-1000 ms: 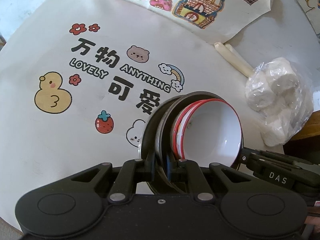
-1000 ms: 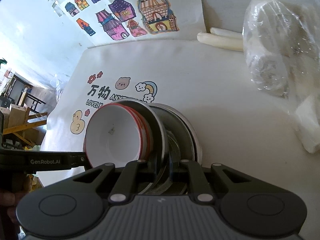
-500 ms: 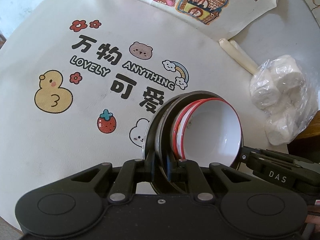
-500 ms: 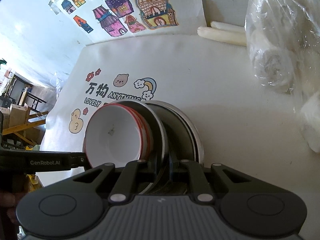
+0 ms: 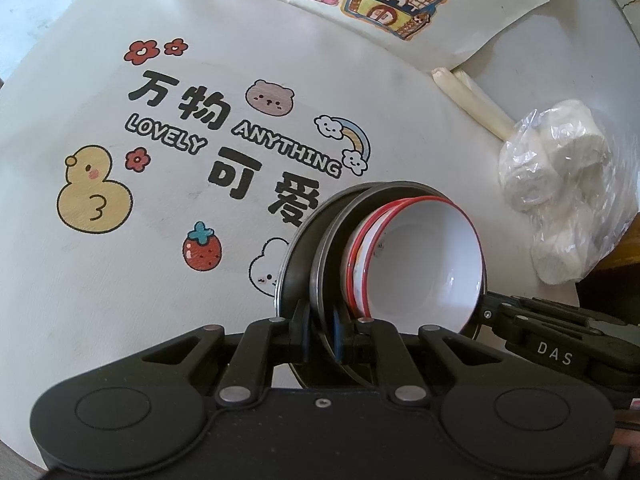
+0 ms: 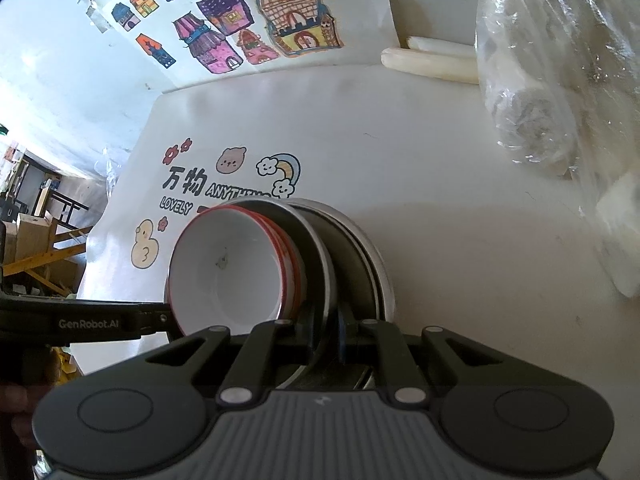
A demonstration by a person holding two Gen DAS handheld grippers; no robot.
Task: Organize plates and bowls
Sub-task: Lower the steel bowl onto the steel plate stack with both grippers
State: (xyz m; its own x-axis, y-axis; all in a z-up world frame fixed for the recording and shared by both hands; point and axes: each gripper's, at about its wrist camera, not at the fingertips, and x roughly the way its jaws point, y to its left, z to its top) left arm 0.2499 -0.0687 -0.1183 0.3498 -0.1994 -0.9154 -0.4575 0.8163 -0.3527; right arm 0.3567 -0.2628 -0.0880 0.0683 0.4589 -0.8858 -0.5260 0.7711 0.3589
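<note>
White mat (image 5: 80,320), printed with cartoons, covered the table. Showed a yellow duck (image 5: 94,190) at the far left and a red strawberry (image 5: 201,252) to its right.

Next to the right, saw the left gripper (image 5: 320,320) closed tight, with its two fingers pinching the near rim of the metal plates (image 5: 316,248). Were stacked one in the other, dark and round, over the middle of the mat. Carried inside them the white bowls (image 5: 424,264) with red rims, nested together. Could not tell whether the stack rested on the mat or hung just above it, perhaps slightly above.

On the opposite rim, met the right gripper (image 5: 480,312). In its own view, was also closed (image 6: 324,328), with the edge of the plates (image 6: 360,264) clamped between the fingers and the bowls (image 6: 228,268) just left of them.

Further right, noted two pale sticks (image 5: 468,100) side by side, and near them a clear plastic bag (image 5: 560,184) of white rolls, well apart from the stack.
</note>
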